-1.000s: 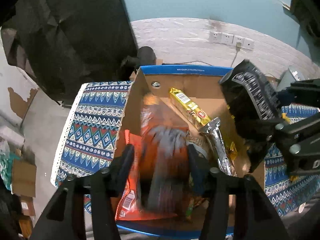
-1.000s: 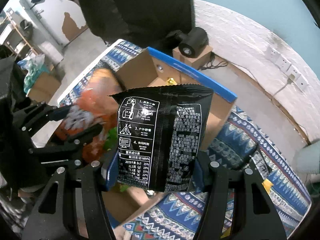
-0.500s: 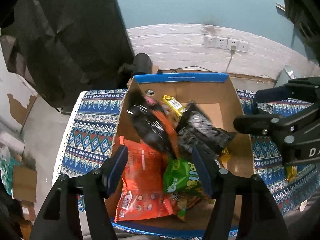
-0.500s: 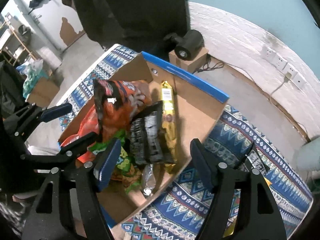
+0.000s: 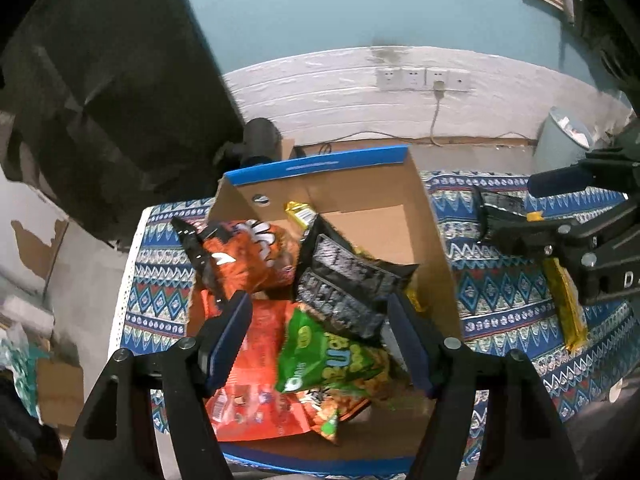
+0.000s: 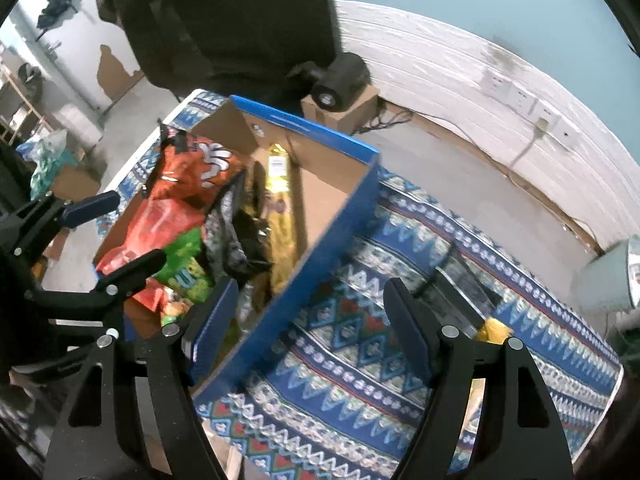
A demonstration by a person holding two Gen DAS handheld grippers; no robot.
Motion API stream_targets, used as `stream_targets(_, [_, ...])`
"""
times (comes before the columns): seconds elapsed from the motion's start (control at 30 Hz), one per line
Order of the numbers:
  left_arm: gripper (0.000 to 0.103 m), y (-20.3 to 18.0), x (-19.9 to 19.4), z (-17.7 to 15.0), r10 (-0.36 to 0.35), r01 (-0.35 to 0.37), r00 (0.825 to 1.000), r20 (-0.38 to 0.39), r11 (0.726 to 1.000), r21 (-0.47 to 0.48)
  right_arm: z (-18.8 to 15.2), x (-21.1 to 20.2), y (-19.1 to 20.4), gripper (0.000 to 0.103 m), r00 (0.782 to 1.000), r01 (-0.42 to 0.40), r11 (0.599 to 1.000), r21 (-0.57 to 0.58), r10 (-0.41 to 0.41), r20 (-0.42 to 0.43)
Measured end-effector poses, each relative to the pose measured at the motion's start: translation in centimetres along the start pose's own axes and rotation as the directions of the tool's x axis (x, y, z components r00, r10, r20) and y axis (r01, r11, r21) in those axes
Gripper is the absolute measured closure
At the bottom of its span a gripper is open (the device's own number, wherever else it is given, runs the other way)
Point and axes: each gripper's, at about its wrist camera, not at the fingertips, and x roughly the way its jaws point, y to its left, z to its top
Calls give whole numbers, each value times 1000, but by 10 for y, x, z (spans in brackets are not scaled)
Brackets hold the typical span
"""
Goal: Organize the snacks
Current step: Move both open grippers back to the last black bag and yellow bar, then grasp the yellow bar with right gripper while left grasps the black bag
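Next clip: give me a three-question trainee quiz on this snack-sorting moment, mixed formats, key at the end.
1. True or false: the left claw is shut on a snack.
2. Which packet lies uppermost in the cardboard box? A) green bag B) black packet C) gold bar
3. Fill in: outside the box, beside the right claw, a dark packet lies on the patterned ____.

Key:
1. False; both claws are open and empty.
2. B; it rests on the green bag, next to the orange bag.
3. cloth.
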Motion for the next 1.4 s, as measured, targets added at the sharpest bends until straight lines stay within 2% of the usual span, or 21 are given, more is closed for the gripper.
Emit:
stream_targets(0.3, [31,-37,1,6,-20,20,1000,-8,997,75,-25,-15,-49,27,999,32,995,92,-32,3])
stream_targets(0.7, [30,-80,11,12,-87,93,994,-62,991,98,-59,-25,-102,27,998,66,982,178,-66,-5])
stream_targets(0.97, [25,-110,22,14,-129,139,987,-97,985,101,-86,-13,-134,27,994,108,967,232,-98,-55])
stream_targets(1.4, [24,-160,44,13,-111,129,987,-116,978,163,-120,28,-150,27,978,165,957,239,-128,-164])
